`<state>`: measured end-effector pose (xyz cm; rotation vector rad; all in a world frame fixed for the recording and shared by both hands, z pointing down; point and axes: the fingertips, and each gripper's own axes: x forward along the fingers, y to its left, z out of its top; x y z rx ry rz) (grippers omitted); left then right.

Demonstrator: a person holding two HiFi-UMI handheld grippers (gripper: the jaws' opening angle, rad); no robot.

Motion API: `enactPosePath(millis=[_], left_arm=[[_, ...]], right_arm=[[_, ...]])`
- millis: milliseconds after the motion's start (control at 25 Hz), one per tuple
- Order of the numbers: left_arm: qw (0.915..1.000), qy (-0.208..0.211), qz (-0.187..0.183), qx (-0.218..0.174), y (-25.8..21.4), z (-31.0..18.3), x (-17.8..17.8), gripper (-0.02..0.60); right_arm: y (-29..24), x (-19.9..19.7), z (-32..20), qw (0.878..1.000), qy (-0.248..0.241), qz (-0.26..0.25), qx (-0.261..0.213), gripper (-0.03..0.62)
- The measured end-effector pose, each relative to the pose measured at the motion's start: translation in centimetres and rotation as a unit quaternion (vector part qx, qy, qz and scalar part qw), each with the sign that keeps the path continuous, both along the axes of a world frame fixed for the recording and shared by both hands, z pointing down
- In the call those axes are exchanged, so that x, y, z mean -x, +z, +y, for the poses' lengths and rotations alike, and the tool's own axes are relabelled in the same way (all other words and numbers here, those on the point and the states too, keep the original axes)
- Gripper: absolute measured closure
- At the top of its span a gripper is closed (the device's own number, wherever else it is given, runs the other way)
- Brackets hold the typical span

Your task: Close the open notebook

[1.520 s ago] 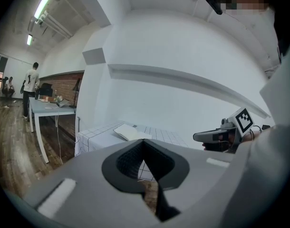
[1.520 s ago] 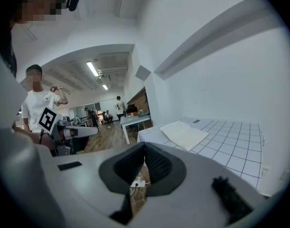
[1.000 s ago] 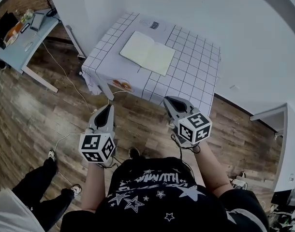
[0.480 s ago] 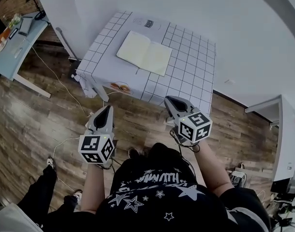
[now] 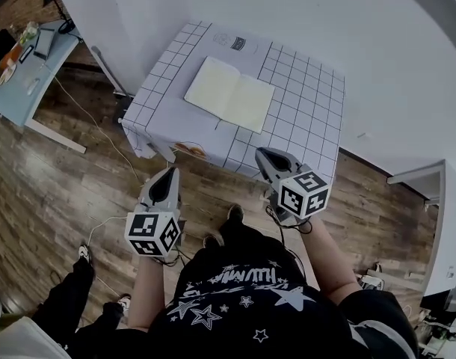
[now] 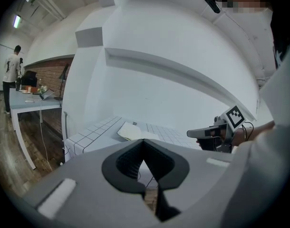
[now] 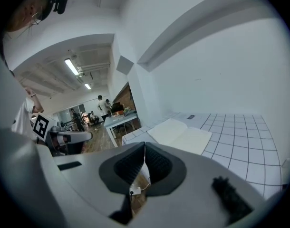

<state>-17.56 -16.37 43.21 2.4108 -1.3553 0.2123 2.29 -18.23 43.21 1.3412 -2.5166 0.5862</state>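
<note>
While one notebook [image 5: 229,99] lies open, pages up, on one grid-patterned table [image 5: 306,126], two grippers, the left gripper [image 5: 168,173] and the right gripper [image 5: 265,155], hang short of its near edge, both jaw pairs closed on nothing; one side table [image 5: 22,88], far left, bears perhaps three small items.

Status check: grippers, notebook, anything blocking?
Left gripper shut, empty; right gripper shut, empty. Both on the near side of the table, touching nothing. Notebook lies open and flat. Nothing on its pages.
</note>
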Motion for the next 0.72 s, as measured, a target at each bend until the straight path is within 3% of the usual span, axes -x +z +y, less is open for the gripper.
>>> enactPosePath(millis=[280, 720], left_arm=[[0.9999, -0.014, -0.006, 0.008, -0.2, -3.9, -2.2, 0.572], [0.9991, -0.009, -0.039, -0.016, -0.8, -9.7, -7.3, 0.572]], right_arm=[[0.2, -2.4, -4.0, 1.000, -0.003, -0.016, -0.002, 0.580], [1.2, -10.7, -8.0, 0.999, 0.034, -0.023, -0.003, 0.580]])
